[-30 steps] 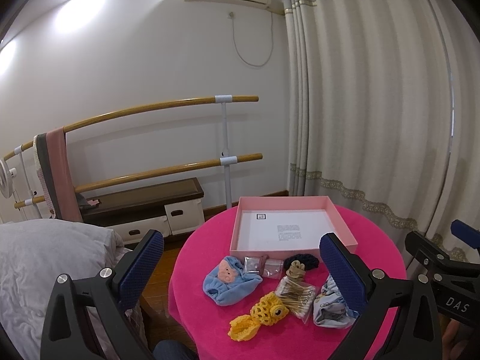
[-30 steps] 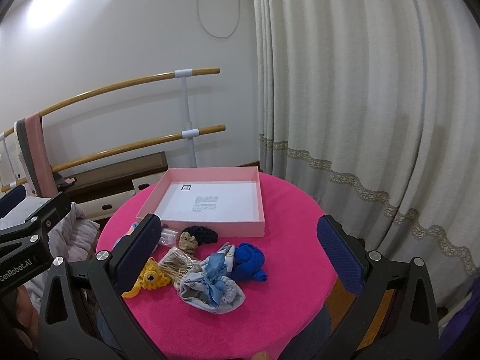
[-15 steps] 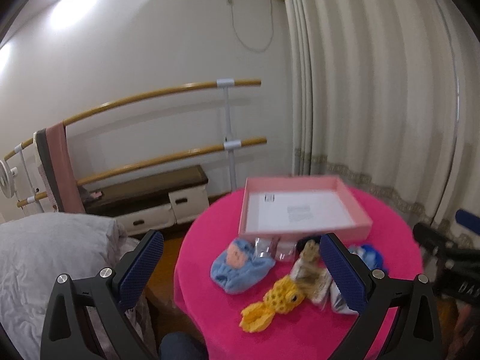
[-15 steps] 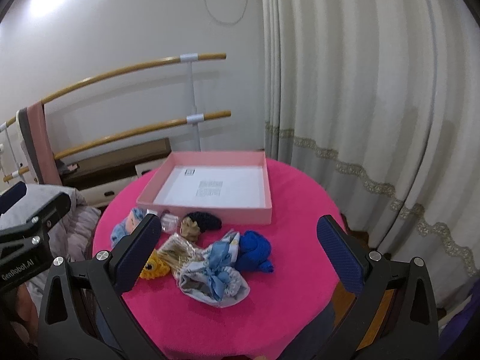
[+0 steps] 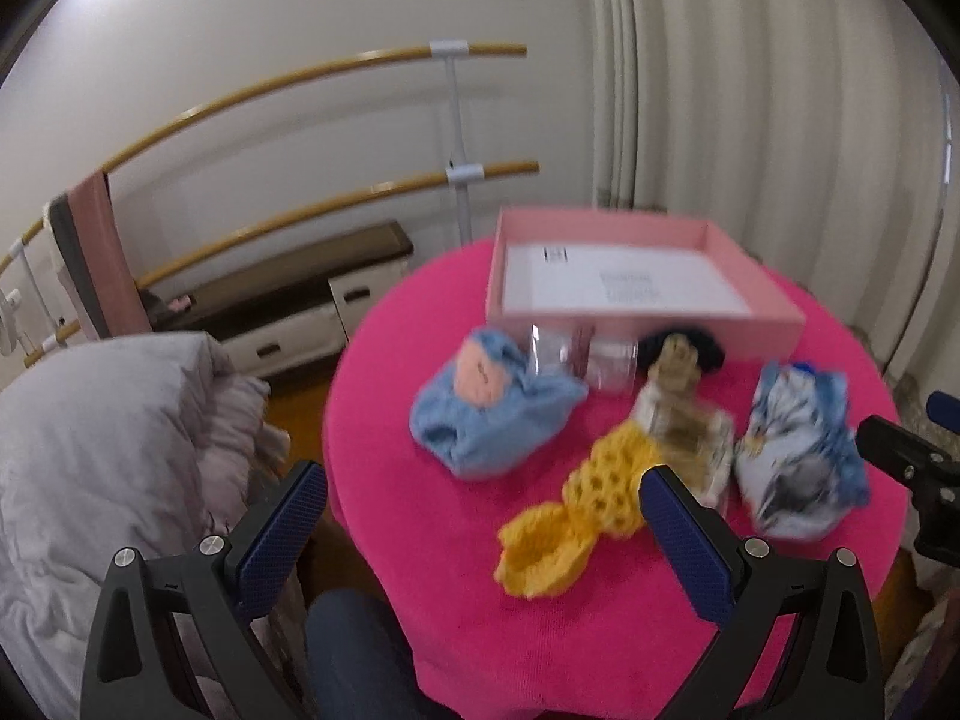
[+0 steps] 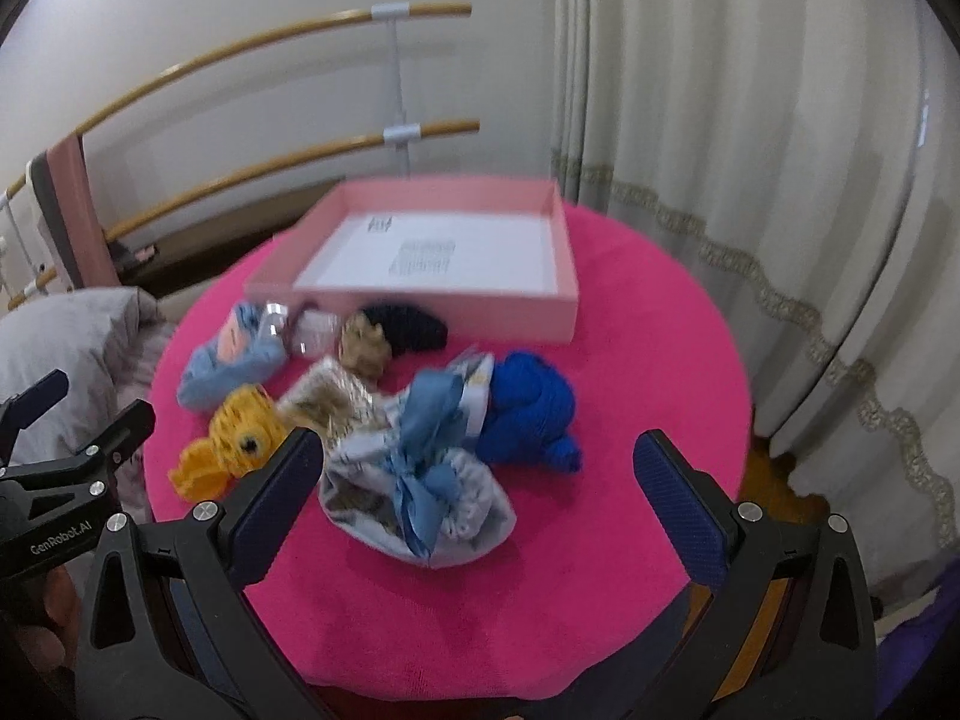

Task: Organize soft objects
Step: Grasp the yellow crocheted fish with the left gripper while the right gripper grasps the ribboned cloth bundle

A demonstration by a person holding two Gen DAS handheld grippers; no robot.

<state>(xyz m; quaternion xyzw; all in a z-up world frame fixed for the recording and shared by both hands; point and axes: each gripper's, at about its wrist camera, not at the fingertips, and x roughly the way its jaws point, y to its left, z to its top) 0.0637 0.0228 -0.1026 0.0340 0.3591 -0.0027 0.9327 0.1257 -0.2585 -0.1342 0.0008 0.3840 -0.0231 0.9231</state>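
Soft items lie on a round table with a pink cloth (image 5: 456, 630): a light blue knit hat (image 5: 486, 414) (image 6: 231, 360), a yellow crochet fish (image 5: 576, 516) (image 6: 234, 444), a pale blue printed fabric bag (image 5: 798, 462) (image 6: 420, 480), a dark blue knit piece (image 6: 528, 414), a black scrunchie (image 6: 414, 327) and a beige piece (image 6: 363, 348). An empty pink box (image 5: 630, 324) (image 6: 480, 318) stands behind them. My left gripper (image 5: 480, 504) is open above the table's near left, by the fish. My right gripper (image 6: 477, 480) is open above the fabric bag.
Small clear packets (image 5: 606, 360) lie against the box front. A bed with grey bedding (image 5: 90, 420) is at the left. Wooden wall bars (image 5: 312, 84) and a low bench (image 5: 288, 294) stand behind. Curtains (image 6: 750, 120) hang at the right.
Both grippers have moved forward and tilted down toward the table, so the soft items look larger and closer. Both stay open and empty.
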